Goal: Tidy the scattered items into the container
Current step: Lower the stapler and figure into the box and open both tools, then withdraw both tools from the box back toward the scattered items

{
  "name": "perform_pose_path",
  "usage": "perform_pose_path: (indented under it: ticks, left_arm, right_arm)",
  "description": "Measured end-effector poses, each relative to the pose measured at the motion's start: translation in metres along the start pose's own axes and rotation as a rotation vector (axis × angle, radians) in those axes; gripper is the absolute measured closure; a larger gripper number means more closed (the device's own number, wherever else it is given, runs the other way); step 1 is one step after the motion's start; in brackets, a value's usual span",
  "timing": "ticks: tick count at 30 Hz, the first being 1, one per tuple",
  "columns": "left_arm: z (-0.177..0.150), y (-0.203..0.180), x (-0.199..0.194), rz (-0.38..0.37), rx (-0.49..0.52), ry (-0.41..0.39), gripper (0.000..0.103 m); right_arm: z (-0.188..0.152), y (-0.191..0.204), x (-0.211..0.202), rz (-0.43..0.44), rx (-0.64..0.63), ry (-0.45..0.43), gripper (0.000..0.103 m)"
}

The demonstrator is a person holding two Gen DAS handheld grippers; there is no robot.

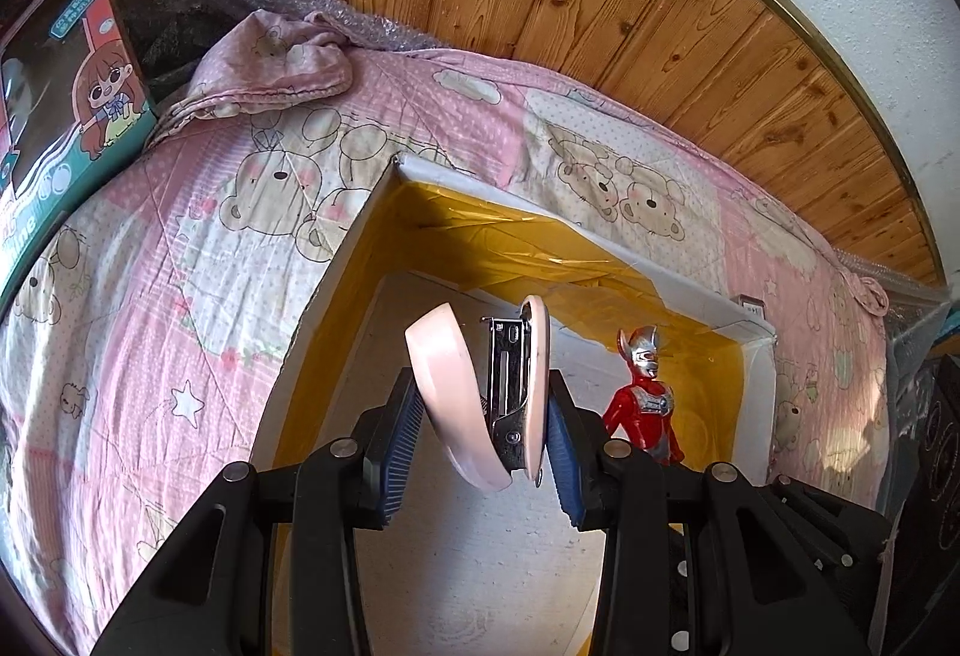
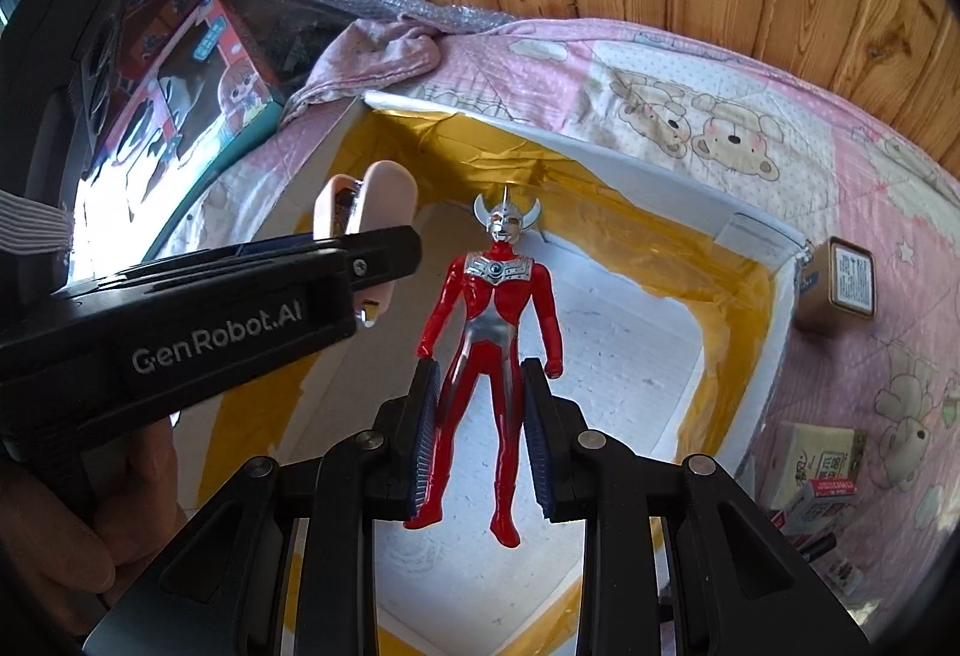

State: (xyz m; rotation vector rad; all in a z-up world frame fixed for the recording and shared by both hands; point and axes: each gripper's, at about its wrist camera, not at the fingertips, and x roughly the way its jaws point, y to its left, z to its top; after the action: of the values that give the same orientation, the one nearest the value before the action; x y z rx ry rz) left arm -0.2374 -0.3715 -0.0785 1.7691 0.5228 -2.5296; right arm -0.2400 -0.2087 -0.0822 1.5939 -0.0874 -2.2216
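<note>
Over the open white box with yellow-taped inner walls, the red-and-silver toy figure hangs pinched at the legs by the right gripper. Just left of it, the left gripper clamps a pink stapler between its blue pads, also above the box. Box sits on a pink bear-print quilt; two small cartons lie on the quilt to its right.

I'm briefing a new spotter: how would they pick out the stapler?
Find the white box with yellow-taped walls on the pink bear quilt. Above its floor, the left gripper clamps the stapler. It is pale pink with a metal core, unlike the red-and-silver figure alongside.
</note>
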Motion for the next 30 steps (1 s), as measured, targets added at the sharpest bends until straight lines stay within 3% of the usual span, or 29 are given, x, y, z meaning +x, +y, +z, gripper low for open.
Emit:
perform_pose_path:
  ticks: [6,19,23,30]
  left_arm:
    - [0.002,-0.008,0.018,0.000,0.067,0.032,0.062]
    - [0.006,0.000,0.060,0.057,0.087,0.100,0.062]
    - [0.008,0.002,0.066,0.047,0.074,0.131,0.060]
    - [0.004,0.007,0.060,0.007,0.024,0.153,0.045]
  right_arm:
    - [0.002,-0.008,0.021,-0.009,0.040,0.041,0.074]
    - [0.012,-0.016,0.043,-0.036,0.046,0.135,0.074]
    - [0.015,-0.021,0.044,-0.023,0.085,0.140,0.068]
    - [0.011,-0.019,0.023,0.052,0.121,0.112,0.065]
